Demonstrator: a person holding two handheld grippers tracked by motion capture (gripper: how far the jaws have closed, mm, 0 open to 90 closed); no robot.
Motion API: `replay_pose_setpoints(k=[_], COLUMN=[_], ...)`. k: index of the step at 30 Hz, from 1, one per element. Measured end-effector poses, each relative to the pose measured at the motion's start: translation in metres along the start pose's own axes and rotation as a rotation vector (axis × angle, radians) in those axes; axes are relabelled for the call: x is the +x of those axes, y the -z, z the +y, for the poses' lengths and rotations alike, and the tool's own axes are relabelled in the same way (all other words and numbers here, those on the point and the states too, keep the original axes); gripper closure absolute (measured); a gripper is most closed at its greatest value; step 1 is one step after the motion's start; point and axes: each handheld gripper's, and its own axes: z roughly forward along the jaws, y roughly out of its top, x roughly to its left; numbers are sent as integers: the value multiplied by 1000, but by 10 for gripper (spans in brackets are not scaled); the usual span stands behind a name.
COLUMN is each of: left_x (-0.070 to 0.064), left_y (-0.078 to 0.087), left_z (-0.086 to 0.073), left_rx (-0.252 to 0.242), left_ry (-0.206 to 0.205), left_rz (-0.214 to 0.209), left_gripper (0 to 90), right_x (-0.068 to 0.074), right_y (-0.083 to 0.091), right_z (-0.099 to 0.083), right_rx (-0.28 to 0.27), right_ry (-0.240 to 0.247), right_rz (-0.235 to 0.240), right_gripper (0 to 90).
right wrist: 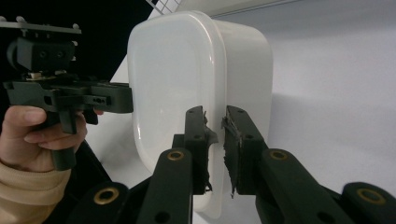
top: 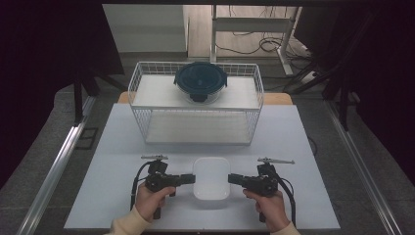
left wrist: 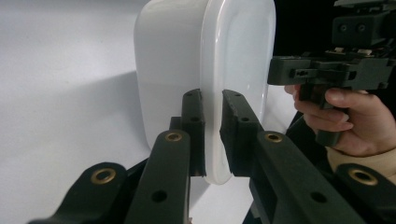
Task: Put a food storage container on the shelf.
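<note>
High view: both hand-held grippers (top: 188, 178) (top: 234, 178) level, flanking white container (top: 211, 185)

Dim room w/ dark edges, bright overhead light on table (top: 112, 161), soft shadows, slight blur up close

We hold our left gripper (top: 188, 178) at the left side of the box (top: 211, 180), its jaws closed on the rim. Our right gripper (top: 234, 178) is at the right side of the box, jaws also closed on the rim. Both our hands (top: 152, 197) are near the box, forearms behind them.
</note>
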Motion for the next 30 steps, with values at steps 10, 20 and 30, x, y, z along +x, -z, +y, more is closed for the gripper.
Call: replay_pose_setpoints(k=[10,20,30], left_x=[-14,-26,-32], left_y=[11,24,41], left_z=[4,10,27], left_rx=[-28,-57,-97], left_ry=[-82,-127,-159], left_rz=[30,18,17], left_gripper=[804,806,807], right_x=[14,25,40], right_y=[4,12,13], right_z=[3,9,30], right_rx=[-26,-61,-83], right_ry=[91,138,185], right_rz=[-10,7,21], right_gripper=[790,789,790])
